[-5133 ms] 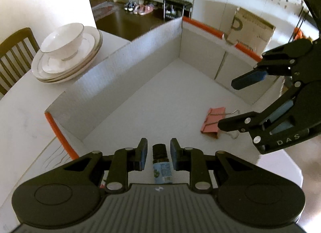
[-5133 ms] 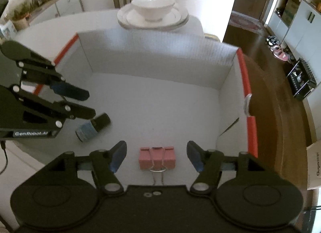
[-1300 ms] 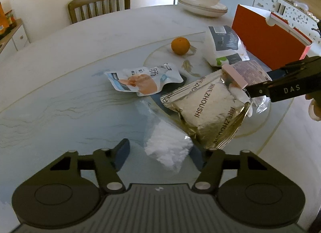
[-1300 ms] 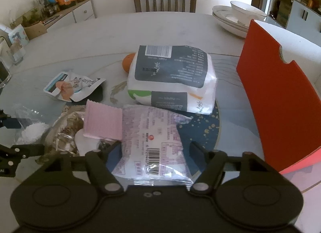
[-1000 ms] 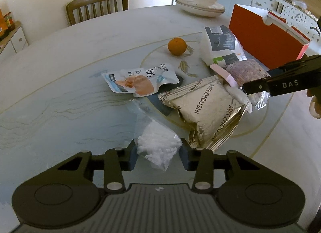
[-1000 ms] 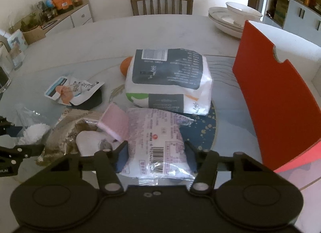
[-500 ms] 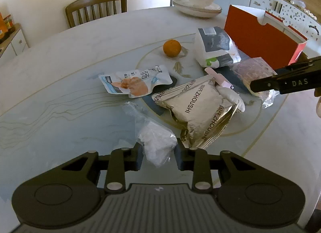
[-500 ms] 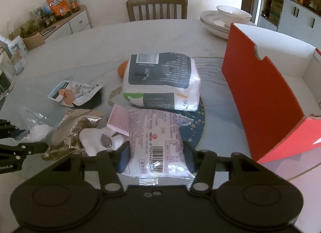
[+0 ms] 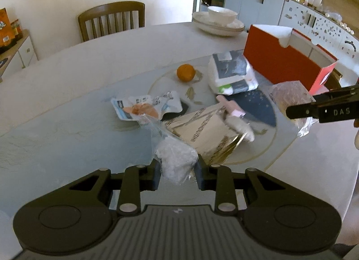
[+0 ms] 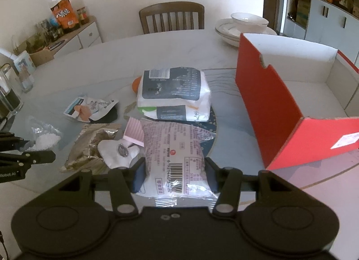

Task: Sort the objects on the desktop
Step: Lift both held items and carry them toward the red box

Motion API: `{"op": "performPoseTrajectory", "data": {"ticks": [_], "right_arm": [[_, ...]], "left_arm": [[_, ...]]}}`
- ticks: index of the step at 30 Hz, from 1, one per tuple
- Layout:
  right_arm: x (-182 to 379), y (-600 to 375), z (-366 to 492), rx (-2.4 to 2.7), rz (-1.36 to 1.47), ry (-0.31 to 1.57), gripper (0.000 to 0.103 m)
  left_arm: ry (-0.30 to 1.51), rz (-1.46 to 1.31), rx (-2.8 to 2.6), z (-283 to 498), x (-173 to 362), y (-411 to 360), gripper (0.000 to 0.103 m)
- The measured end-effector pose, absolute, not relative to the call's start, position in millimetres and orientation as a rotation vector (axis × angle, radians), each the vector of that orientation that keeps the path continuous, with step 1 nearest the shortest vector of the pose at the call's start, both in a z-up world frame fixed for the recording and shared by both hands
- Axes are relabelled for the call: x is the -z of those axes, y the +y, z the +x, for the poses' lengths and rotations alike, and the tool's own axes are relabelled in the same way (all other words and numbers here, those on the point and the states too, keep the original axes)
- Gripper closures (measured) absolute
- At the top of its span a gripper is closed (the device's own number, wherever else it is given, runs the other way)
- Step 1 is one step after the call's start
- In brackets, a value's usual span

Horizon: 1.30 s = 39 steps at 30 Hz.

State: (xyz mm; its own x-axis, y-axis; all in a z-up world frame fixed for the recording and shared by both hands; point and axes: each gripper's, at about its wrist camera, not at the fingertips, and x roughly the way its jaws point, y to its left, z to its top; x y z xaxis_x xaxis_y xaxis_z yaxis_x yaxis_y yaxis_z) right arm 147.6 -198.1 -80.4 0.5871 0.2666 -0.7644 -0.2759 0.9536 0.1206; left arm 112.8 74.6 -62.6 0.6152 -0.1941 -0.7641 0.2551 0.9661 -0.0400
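My left gripper (image 9: 177,171) is shut on a clear bag of white crystals (image 9: 176,161), lifted off the glass tabletop; that bag (image 10: 44,140) also shows at the left of the right wrist view. My right gripper (image 10: 174,178) is shut on a pinkish packet with a barcode (image 10: 175,159), raised above the table; the same packet (image 9: 289,96) hangs at the right in the left wrist view. A red box with a white inside (image 10: 276,112) stands open to the right. On the table lie a gold foil pouch (image 9: 206,132), a white and dark bag (image 10: 175,92), an orange (image 9: 185,72), a printed sachet (image 9: 145,106).
A pink pad (image 10: 134,131) and a white plush piece (image 10: 114,151) lie on the foil pouch. Stacked plates with a bowl (image 10: 244,25) sit at the table's far side behind the box. A wooden chair (image 10: 171,16) stands beyond. Glass jars (image 10: 9,94) are at the left edge.
Both grippers have closed on their packets and risen, lifting them. The view has drawn back from the table, and the red box shows more of its inside.
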Motion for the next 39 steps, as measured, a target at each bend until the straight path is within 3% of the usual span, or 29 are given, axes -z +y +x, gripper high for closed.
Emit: {"op": "performPoseTrajectory", "data": {"ticks": [39], "right_arm": [[1.0, -342.5, 151.5, -0.283, 0.011, 0.765, 0.05]], "left_arm": [[0.733, 0.103, 0.471, 154.6, -24.7, -123.8, 0.074]]}}
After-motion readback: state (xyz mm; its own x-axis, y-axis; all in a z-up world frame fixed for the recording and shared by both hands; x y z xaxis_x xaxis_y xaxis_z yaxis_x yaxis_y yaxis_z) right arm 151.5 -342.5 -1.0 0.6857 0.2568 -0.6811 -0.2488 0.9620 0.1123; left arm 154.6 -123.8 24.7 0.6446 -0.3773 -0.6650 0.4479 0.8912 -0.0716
